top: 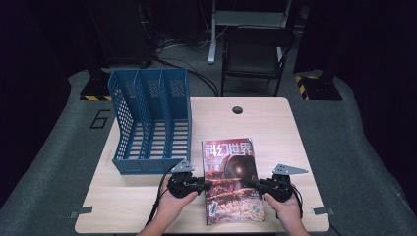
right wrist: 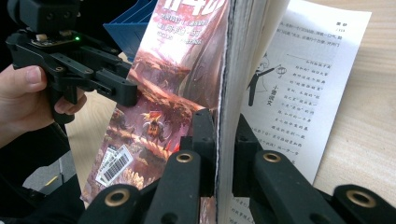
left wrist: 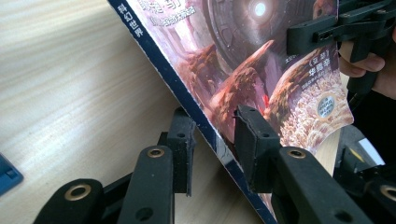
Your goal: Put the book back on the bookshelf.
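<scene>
A magazine [top: 231, 177] with a reddish sci-fi cover lies at the front middle of the wooden table [top: 275, 128]. My left gripper [top: 206, 185] stands at its spine side. In the left gripper view the blue spine of the magazine [left wrist: 252, 60] runs between the jaws of the left gripper [left wrist: 215, 126]; one jaw rests over the cover, the other sits just off the spine. My right gripper [top: 251, 185] is at the opposite edge. There the right gripper [right wrist: 224, 126] is shut on the cover and a thick bundle of pages of the magazine [right wrist: 173, 79], raised off a printed page lying flat.
A blue three-slot file rack [top: 147, 123] stands on the table's left half, just behind the left hand. A round cable hole [top: 238, 109] sits at the table's far edge. A dark chair [top: 255, 54] stands beyond the table. Bare wood lies right of the magazine.
</scene>
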The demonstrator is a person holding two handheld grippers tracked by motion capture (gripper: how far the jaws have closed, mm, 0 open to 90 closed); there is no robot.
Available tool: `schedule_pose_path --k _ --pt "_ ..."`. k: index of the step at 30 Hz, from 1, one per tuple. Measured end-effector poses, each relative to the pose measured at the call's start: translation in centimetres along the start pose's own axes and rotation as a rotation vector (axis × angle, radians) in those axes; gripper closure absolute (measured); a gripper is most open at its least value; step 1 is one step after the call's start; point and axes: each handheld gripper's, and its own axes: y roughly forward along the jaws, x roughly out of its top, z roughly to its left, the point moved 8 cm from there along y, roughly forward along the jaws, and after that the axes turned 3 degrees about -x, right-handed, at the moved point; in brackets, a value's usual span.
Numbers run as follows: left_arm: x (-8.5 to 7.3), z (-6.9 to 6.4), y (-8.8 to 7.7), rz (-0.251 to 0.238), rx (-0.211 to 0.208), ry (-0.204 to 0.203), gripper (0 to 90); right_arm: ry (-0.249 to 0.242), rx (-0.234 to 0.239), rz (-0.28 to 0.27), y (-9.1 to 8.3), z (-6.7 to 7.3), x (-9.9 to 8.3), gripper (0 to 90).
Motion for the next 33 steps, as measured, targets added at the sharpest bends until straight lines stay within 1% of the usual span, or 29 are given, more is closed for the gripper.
schedule_pose_path --k 1,2,3,6,8,10,11,14,18,22,25,27,29,32,33 --pt "0.1 0.0 -0.1 -0.009 0.005 0.005 69.4 -0.002 -0.003 -0.001 0.0 0.1 0.0 84.3" --pt "0.1 0.0 -0.2 -0.004 0.002 0.006 70.0 -0.007 -0.003 -0.002 -0.1 0.2 0.1 84.2" --pt "0.2 0.0 -0.2 -0.016 0.006 0.009 70.5 -0.014 -0.003 -0.006 -0.1 0.2 0.2 84.2" --pt "0.4 -0.1 -0.6 -0.02 -0.004 0.008 72.4 -0.023 0.0 -0.015 -0.2 0.4 0.4 84.2" --pt "0.6 -0.2 -0.7 -0.028 -0.008 0.021 73.4 -0.031 -0.002 -0.02 -0.3 0.4 0.6 84.1" --pt "0.7 -0.3 -0.8 -0.031 -0.011 0.023 74.0 -0.037 -0.007 -0.016 -0.4 0.4 0.6 84.0" --pt "0.8 -0.4 -0.9 -0.031 -0.01 0.033 74.2 -0.039 -0.007 -0.02 -0.4 0.4 0.7 83.9" --pt "1.0 -0.6 -1.1 -0.035 -0.003 0.057 75.0 -0.062 -0.033 -0.018 -0.4 0.6 0.9 82.7" --pt "1.5 -1.0 -1.6 -0.056 -0.005 0.062 77.3 -0.078 -0.058 -0.021 -0.5 0.9 1.2 81.0" --pt "1.8 -1.2 -1.9 -0.074 -0.026 0.058 80.2 -0.059 -0.059 -0.031 -0.6 0.9 1.4 80.1" --pt "1.9 -1.4 -2.1 -0.077 -0.03 0.066 81.6 -0.036 -0.053 -0.027 -0.6 0.7 1.4 78.8" --pt "1.9 -1.5 -2.1 -0.076 -0.033 0.073 82.3 -0.018 -0.059 -0.043 -0.7 0.5 1.5 77.2" --pt "1.9 -1.7 -2.1 -0.074 -0.035 0.084 82.8 0.001 -0.046 -0.044 -0.8 0.3 1.6 77.0" --pt "2.0 -1.9 -2.1 -0.072 -0.032 0.095 82.7 0.004 -0.046 -0.04 -0.8 0.2 1.6 78.0" --pt "2.0 -1.9 -2.1 -0.072 -0.03 0.098 82.7 -0.002 -0.041 -0.038 -0.9 0.3 1.6 78.9"
